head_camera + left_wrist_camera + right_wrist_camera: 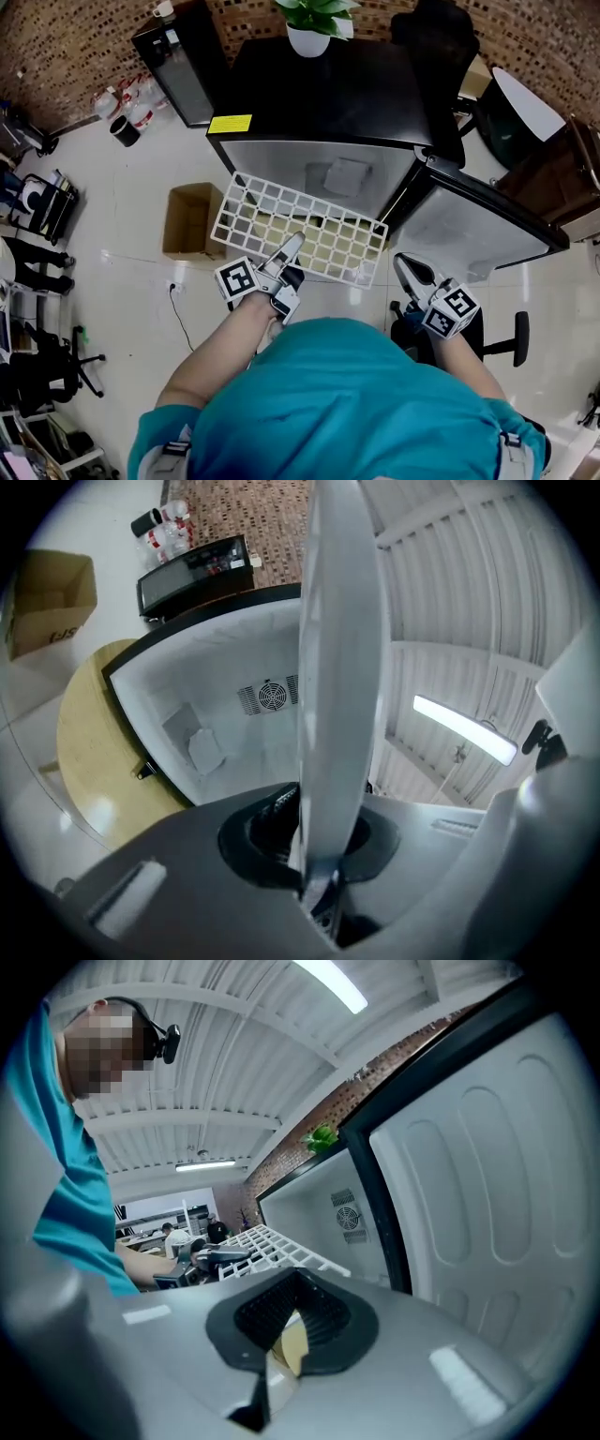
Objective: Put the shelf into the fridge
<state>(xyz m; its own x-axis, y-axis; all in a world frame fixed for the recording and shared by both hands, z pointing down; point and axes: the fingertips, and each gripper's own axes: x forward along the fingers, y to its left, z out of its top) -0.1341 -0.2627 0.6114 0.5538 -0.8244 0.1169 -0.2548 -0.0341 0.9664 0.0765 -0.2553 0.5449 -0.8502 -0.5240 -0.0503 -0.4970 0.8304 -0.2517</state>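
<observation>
White wire shelf (pixel 300 230) pinched by its near edge in the left gripper (pixel 286 261), jaws clamped tight on the rim. Held out roughly level and a touch skewed, far edge just at the mouth of the black fridge (pixel 319 94), most of the grid out over the pale floor. Edge-on in the left gripper view, rising straight up from the jaws, with the white fridge interior and its round fan vent (pixel 272 697) behind. Over on the right, well apart from the shelf: the right gripper (pixel 410 272), jaws drawn together on nothing, hanging low beside the open door (pixel 478 225). Door swung wide to the right, moulded white lining filling the right gripper view. Up top, a potted plant (pixel 314 37) on the fridge. Down left, a cardboard box (pixel 187 220) on the floor, just beside the shelf's left corner.
</observation>
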